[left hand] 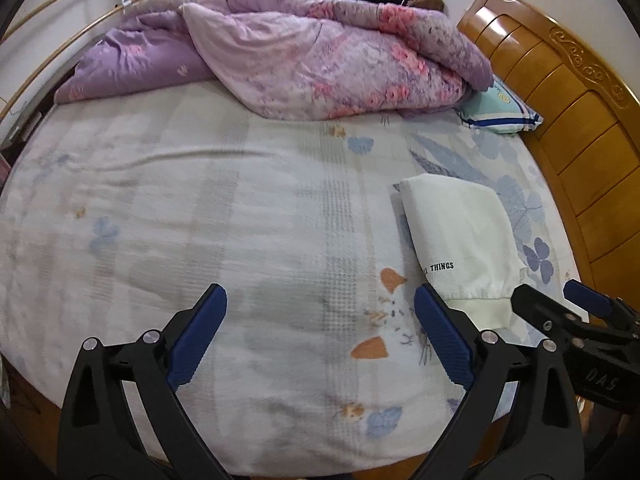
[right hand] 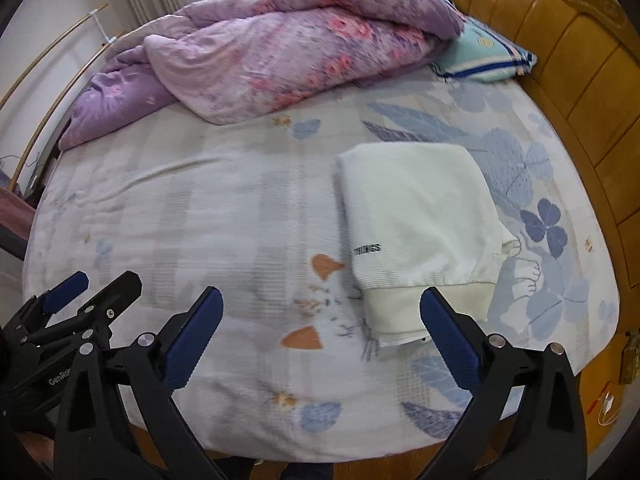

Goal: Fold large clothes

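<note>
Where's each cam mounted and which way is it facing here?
Left wrist: on the left hand-held gripper, tilted down at the bed; its open fingers show, the right hand-held gripper at right.
Right wrist: on the right hand-held gripper, same tilt; left hand-held gripper at left.
Shared: folded white garment, purple quilt, headboard.

My right tongs point(right hand: 320, 336) hang wide apart above the bed point(right hand: 208, 216), gripping nothing. A folded white sweatshirt point(right hand: 416, 224) lies flat on the flowered sheet just beyond them. My left tongs point(right hand: 92, 284) show at the lower left. A purple quilt point(right hand: 280, 52) is heaped by the wooden headboard point(right hand: 568, 72).
</note>
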`<action>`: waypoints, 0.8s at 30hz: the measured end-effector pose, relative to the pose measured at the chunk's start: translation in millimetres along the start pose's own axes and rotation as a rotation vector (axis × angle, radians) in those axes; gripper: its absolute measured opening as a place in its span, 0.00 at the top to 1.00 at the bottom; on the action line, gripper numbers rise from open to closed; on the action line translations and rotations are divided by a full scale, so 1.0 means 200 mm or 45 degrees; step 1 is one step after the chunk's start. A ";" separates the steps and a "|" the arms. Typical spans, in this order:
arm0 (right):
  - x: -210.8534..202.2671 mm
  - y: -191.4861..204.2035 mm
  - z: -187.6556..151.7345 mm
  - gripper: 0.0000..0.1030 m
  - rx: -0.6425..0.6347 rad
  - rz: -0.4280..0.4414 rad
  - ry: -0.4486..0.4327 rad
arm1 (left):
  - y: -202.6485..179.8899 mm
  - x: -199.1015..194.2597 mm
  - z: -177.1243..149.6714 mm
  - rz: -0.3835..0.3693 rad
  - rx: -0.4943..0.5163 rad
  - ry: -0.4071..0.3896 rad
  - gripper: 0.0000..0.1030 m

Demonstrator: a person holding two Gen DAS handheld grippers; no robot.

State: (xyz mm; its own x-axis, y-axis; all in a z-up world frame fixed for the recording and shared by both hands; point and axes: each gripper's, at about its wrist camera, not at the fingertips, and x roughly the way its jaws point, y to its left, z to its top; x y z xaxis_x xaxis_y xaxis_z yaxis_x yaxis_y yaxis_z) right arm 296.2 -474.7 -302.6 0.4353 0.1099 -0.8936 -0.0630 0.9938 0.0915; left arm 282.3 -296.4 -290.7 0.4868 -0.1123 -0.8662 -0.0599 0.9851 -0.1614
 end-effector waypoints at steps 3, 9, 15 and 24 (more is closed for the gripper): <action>-0.12 0.07 0.00 0.08 -0.003 0.013 -0.034 | 0.03 -0.13 0.01 0.017 0.019 -0.029 0.07; -0.35 0.20 -0.01 0.08 -0.026 0.010 -0.096 | 0.09 -0.42 0.05 0.006 0.065 -0.096 0.06; -0.58 0.28 -0.04 0.08 -0.030 0.005 -0.156 | 0.12 -0.69 0.06 -0.003 0.091 -0.174 0.06; -0.82 0.37 -0.06 0.08 -0.047 -0.017 -0.211 | 0.13 -0.98 0.08 0.015 0.122 -0.215 0.06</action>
State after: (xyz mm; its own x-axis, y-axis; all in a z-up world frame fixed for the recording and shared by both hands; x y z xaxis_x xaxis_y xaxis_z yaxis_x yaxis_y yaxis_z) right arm 209.0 -419.7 -155.7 0.5786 0.1008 -0.8094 -0.0877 0.9943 0.0612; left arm 199.8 -245.9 -118.4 0.6264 -0.0850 -0.7749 0.0125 0.9950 -0.0991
